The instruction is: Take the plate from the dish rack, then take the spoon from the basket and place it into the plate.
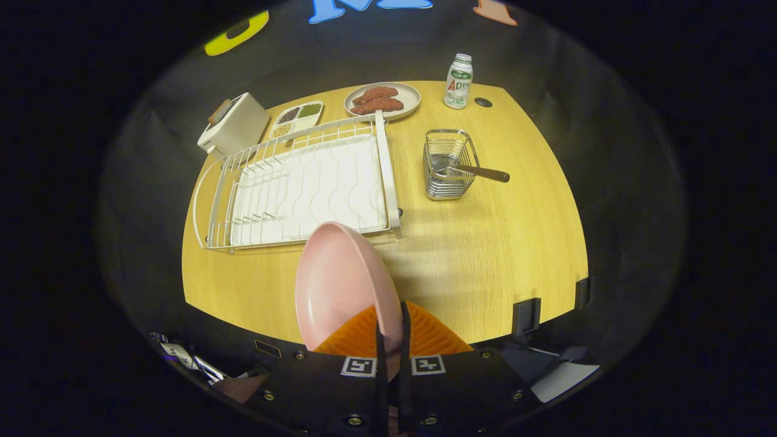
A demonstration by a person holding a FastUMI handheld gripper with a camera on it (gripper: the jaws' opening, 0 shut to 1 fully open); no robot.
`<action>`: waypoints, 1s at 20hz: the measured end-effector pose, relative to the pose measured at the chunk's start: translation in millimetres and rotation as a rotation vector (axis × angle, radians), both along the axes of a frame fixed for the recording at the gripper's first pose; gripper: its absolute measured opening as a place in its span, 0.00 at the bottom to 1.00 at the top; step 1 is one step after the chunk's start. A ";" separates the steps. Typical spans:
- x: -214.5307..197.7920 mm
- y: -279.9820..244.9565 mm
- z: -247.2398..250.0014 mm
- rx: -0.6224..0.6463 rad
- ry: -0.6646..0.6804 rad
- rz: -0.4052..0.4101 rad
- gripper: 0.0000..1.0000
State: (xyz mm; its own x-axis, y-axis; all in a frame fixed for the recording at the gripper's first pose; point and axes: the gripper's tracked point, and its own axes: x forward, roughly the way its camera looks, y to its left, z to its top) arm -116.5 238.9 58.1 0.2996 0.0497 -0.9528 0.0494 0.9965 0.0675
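Clamping the round pink plastic plate (343, 285) on edge, the gripper (390, 340) sits low centre above the wooden counter (485, 255). Upper right, a wood-handled metal spoon (479, 172) lies in the wire basket (448, 165) (beside the white dish rack (303, 185)).

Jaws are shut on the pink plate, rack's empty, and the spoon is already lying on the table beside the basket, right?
Not quite: in the gripper view the spoon still sits in the basket. The jaws do grip the pink plate, and the rack is empty.
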 end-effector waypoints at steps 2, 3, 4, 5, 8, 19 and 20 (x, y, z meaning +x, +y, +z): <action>-0.9 -2.8 -15.2 -0.002 0.003 0.009 0.07; -0.7 -3.9 -25.1 0.003 0.006 0.013 0.07; -0.4 -4.2 -32.1 0.011 0.010 0.015 0.06; 0.5 -3.5 -38.8 0.022 0.011 0.018 0.07; 4.7 1.1 -57.1 0.063 0.006 0.029 0.07; 13.3 4.3 -105.1 0.241 0.006 0.102 0.12; 14.1 -0.2 -111.5 0.232 0.008 0.111 0.13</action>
State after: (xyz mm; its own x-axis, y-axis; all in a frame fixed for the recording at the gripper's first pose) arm -102.4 238.7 -53.5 0.2731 0.2993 -0.9143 -0.0578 0.9538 0.2949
